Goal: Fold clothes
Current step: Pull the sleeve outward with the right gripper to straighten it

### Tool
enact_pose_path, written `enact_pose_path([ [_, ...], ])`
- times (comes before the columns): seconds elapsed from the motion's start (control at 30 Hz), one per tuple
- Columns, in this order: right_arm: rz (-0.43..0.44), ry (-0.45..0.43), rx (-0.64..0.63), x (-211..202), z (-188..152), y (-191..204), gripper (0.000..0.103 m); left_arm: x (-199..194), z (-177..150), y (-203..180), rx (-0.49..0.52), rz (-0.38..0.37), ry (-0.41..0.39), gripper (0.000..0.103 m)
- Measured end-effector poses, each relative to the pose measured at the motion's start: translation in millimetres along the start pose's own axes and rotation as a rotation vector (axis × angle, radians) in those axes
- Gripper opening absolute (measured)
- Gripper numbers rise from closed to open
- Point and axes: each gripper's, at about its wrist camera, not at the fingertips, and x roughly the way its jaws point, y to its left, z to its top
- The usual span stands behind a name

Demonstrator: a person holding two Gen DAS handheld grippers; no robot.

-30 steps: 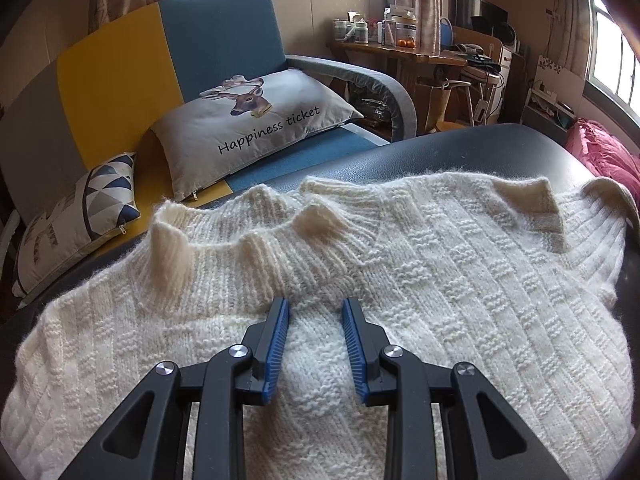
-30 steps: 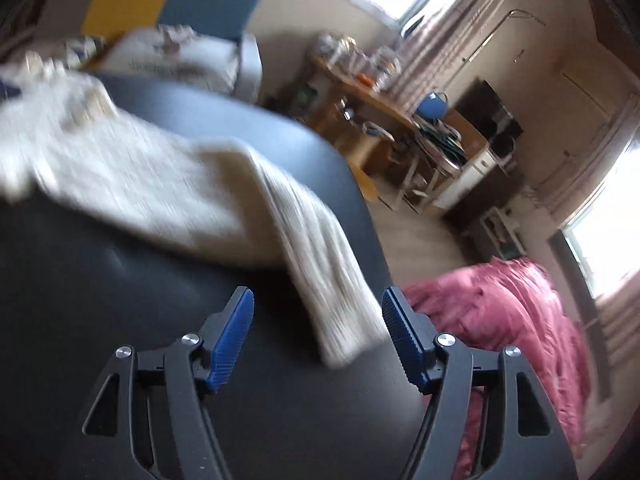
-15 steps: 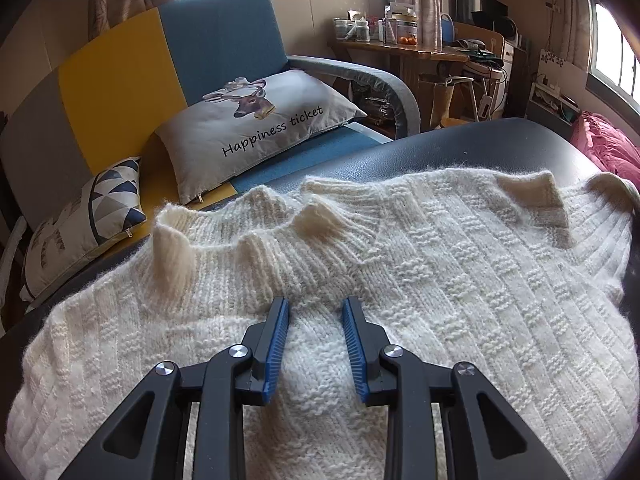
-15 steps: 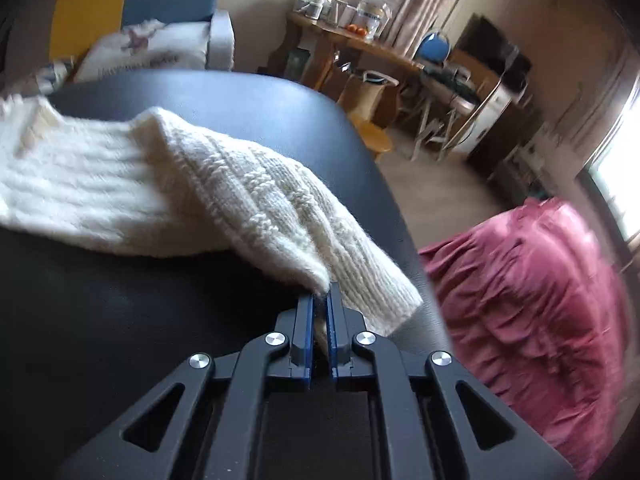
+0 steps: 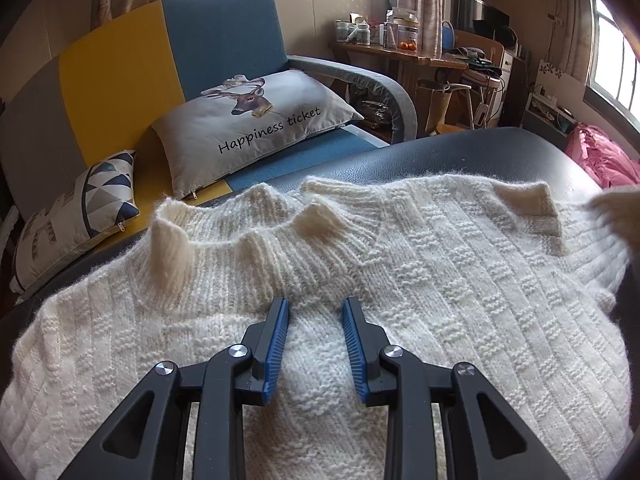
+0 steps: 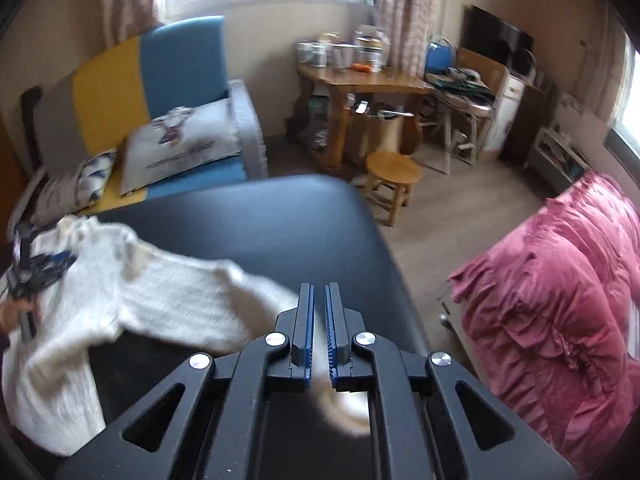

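Right now: cream knit sweater (image 5: 420, 280) spread flat over the dark counter (image 5: 460, 152), collar toward the sofa (image 5: 224, 60). Left tool (image 5: 315, 308) released, blue pads parted, resting on the knit just below the collar, gripping nothing. Right tool (image 6: 317, 312) clenched on the sweater's sleeve (image 6: 192, 300), lifted off the counter and stretched toward the body of the garment, picture blurred there. Deer-print pillow (image 5: 260, 120) on the sofa seat; pink quilt (image 6: 560, 300) off to the right
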Motion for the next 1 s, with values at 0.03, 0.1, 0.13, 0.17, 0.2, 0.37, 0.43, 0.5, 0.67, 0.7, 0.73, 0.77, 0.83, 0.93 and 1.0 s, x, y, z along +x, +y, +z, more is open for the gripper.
enact_pose_path([
  [0.03, -0.008, 0.012, 0.024, 4.1, 7.2, -7.7, 0.006, 0.0, 0.2, -0.4, -0.001, 0.0, 0.0, 0.028],
  [0.1, -0.045, 0.034, 0.055, 15.6, 19.2, -21.1, 0.006, 0.3, 0.2, -0.9, -0.001, 0.0, 0.001, 0.028],
  [0.13, -0.078, 0.049, 0.062, 27.5, 19.4, -25.0, 0.006, 0.2, 0.2, -1.6, 0.0, 0.002, 0.001, 0.028],
  [0.17, -0.09, 0.071, 0.088, 40.5, 17.8, -29.6, 0.006, 0.5, 0.1, -2.5, 0.003, 0.005, 0.001, 0.028],
  [0.2, -0.078, 0.074, 0.094, 46.3, 14.5, -27.8, 0.006, 0.8, -0.2, -2.8, 0.003, 0.006, 0.0, 0.028],
  [0.37, 0.175, 0.031, -0.018, 34.3, -20.7, 35.7, 0.006, 1.1, -0.7, -3.2, -0.001, 0.004, -0.001, 0.028],
  [0.43, 0.286, 0.04, -0.068, 34.8, -37.4, 67.8, 0.006, 0.8, 0.5, -2.7, -0.002, 0.002, 0.001, 0.028],
  [0.5, 0.341, 0.07, -0.084, 54.7, -47.7, 93.8, 0.006, 0.6, 0.8, -3.8, -0.002, 0.004, 0.001, 0.028],
  [0.67, 0.235, 0.119, -0.074, 103.1, -46.1, 108.4, 0.006, 0.3, -0.8, -7.4, -0.001, 0.011, -0.001, 0.028],
  [0.7, 0.19, 0.117, -0.067, 104.7, -42.8, 101.4, 0.006, 0.3, -1.1, -7.9, -0.001, 0.011, -0.001, 0.028],
  [0.73, 0.146, 0.114, -0.061, 106.3, -39.5, 94.3, 0.006, 0.4, -1.1, -8.2, -0.001, 0.011, -0.002, 0.028],
  [0.77, 0.102, 0.112, -0.054, 107.9, -36.2, 87.2, 0.006, 0.5, -1.3, -7.8, -0.002, 0.01, -0.002, 0.028],
  [0.83, 0.013, 0.107, -0.04, 111.1, -29.7, 73.1, 0.006, 0.8, -1.6, -6.8, -0.005, 0.008, -0.003, 0.028],
  [0.93, -0.119, 0.098, -0.02, 115.8, -19.9, 51.8, 0.006, 0.7, -2.0, -6.8, 0.0, 0.013, -0.003, 0.028],
  [1.0, -0.185, 0.091, -0.01, 116.7, -13.5, 40.4, 0.006, 1.1, -2.1, -6.8, 0.002, 0.016, -0.003, 0.028],
])
